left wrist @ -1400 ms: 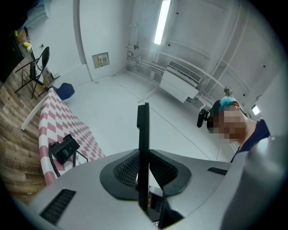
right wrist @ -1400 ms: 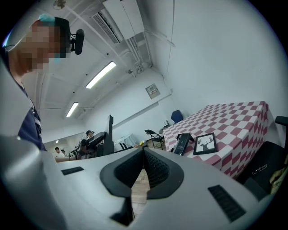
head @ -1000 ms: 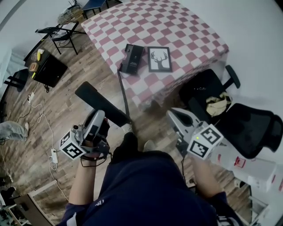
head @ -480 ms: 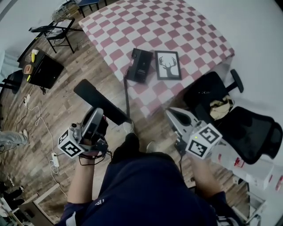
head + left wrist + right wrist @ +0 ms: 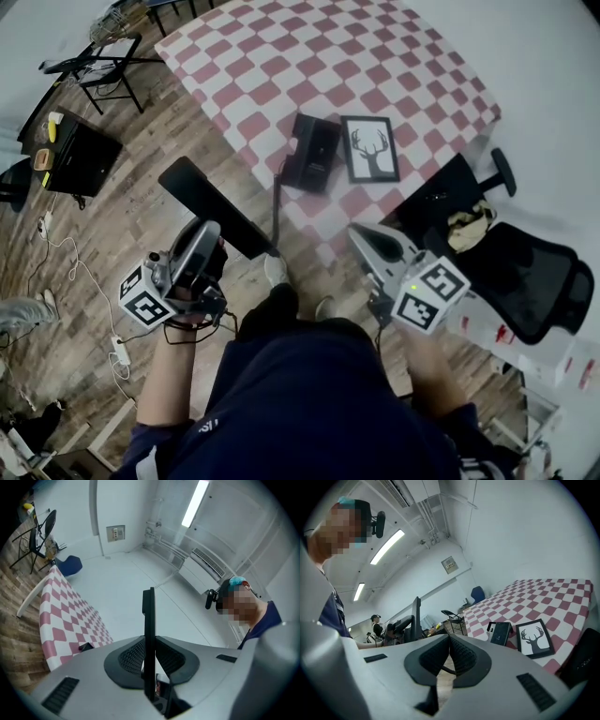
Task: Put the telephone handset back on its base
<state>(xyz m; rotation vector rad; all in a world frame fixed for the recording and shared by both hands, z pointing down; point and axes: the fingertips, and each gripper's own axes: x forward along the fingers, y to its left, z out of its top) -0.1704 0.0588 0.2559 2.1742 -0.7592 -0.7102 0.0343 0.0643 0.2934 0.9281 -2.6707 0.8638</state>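
The left tongs (image 5: 208, 242) are clenched on the black handset (image 5: 202, 202). The left gripper view shows it edge-on between the pads, which press on both its faces. It juts past the tips on both sides, over the wooden floor, and is not yet over the desk (image 5: 281, 56).

The cord (image 5: 277, 211) hangs from the desk's edge, ahead and to the right of these tongs, and runs down to the handset's near end. The base (image 5: 314, 152) lies ahead of both tongs, close to the desk's near edge, and a deer picture (image 5: 370, 148) lies just beside it on the right.

The right tongs (image 5: 359, 236) are closed with nothing in them; their pads meet at the tips. They point towards the base and the picture, and a black chair (image 5: 525, 272) stands to their right.

The step in hand looks like the carry to the base. To do it well:

- Keep the clench firm, since the long handset could swing in the pads.
- Turn the wrist so the handset lines up with the length of the base before lowering it.
- Watch that the cord does not snag on the desk's edge or drag the base.
- Come in from the left, clear of the picture.
- Steady the base with the empty right tongs if it slides.
- Let go only once the handset sits flat.
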